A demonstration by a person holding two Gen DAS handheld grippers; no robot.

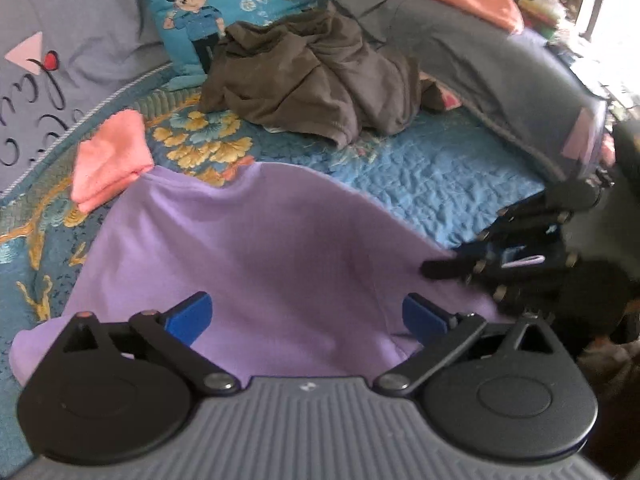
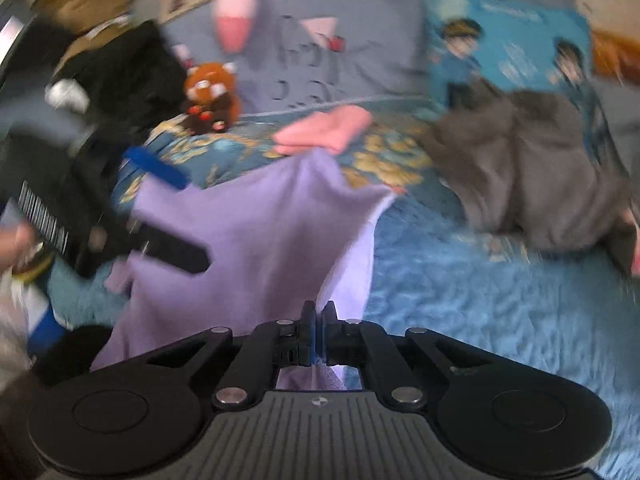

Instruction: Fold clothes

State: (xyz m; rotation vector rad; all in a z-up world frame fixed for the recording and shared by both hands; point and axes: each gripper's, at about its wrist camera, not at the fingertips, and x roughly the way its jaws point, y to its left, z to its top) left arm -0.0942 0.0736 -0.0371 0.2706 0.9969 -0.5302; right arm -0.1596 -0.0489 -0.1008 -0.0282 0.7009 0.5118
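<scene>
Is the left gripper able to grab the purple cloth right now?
Probably yes. The left gripper is open just over the purple cloth, with nothing between them. The right gripper already pinches the cloth's other edge.

Each of the 2 fisheye views sits just behind its own claw and looks forward and down along the fingers at the bed [image 1: 432, 184]. The left view faces the purple cloth [image 1: 260, 248] from close above, with the right claw [image 1: 436, 268] entering at its right edge. The right view, blurred, looks across the same cloth toward the cartoon pillow [image 2: 516, 40]; both share the folded pink cloth [image 1: 108, 156] and the grey garment heap [image 1: 312, 76].
</scene>
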